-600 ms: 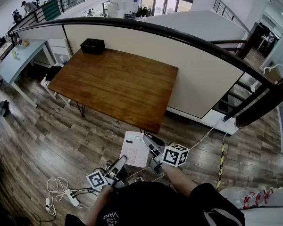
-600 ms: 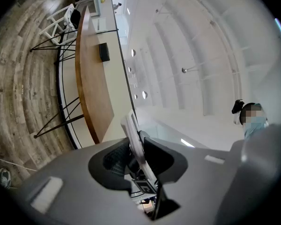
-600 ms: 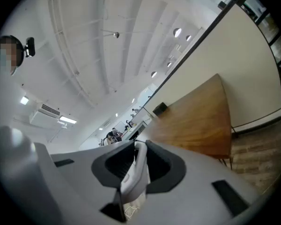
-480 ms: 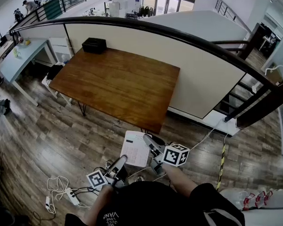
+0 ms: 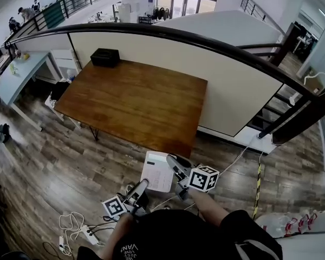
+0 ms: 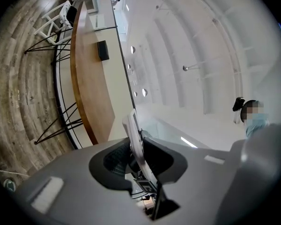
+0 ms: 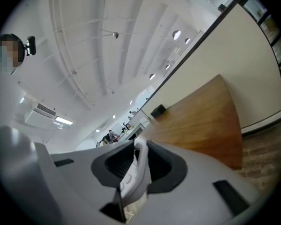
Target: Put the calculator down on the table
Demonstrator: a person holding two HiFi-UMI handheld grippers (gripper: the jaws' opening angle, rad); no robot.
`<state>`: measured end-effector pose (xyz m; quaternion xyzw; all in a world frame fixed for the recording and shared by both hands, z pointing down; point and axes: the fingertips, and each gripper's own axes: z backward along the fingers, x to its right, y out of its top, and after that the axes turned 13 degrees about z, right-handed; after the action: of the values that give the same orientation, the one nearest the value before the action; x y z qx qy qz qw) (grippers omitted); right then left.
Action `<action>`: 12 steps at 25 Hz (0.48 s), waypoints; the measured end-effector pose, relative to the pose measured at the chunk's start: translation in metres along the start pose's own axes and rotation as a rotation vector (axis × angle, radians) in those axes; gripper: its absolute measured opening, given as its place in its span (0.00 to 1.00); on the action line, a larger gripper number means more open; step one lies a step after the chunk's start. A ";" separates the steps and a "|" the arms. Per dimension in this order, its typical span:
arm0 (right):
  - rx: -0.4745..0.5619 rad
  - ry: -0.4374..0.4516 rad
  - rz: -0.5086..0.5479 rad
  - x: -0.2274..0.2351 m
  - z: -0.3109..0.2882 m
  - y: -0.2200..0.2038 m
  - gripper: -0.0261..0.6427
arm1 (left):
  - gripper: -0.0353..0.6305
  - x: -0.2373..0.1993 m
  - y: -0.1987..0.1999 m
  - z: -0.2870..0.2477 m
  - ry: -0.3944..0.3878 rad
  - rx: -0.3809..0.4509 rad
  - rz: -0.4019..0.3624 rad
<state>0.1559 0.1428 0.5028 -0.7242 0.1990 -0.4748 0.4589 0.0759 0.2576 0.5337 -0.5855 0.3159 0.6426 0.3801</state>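
A white calculator (image 5: 157, 171) hangs in the air above the wood floor, short of the brown wooden table (image 5: 135, 102). My left gripper (image 5: 142, 184) is shut on its near left corner. My right gripper (image 5: 171, 162) is shut on its right edge. In the left gripper view the calculator (image 6: 135, 136) stands edge-on between the jaws of the left gripper (image 6: 136, 148), with the table (image 6: 86, 93) far ahead. In the right gripper view the calculator (image 7: 140, 170) sits edge-on between the jaws of the right gripper (image 7: 139, 159), and the table (image 7: 201, 125) lies beyond.
A black box (image 5: 105, 57) rests at the table's far left corner. A cream partition with a dark rail (image 5: 216, 39) runs behind the table. A white desk (image 5: 16, 75) stands at the left. Cables and a power strip (image 5: 81, 231) lie on the floor by my feet.
The table has drifted slightly nearer and lower in the head view. Both grippers keep the same hold on the calculator.
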 end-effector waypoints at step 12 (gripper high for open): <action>0.088 -0.156 -0.030 0.005 -0.097 0.030 0.14 | 0.17 0.005 0.125 -0.021 0.006 -0.195 0.038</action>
<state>0.0784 0.0781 0.4917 -0.7410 0.1308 -0.4321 0.4970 -0.0208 0.1759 0.5211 -0.6156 0.2638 0.6757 0.3080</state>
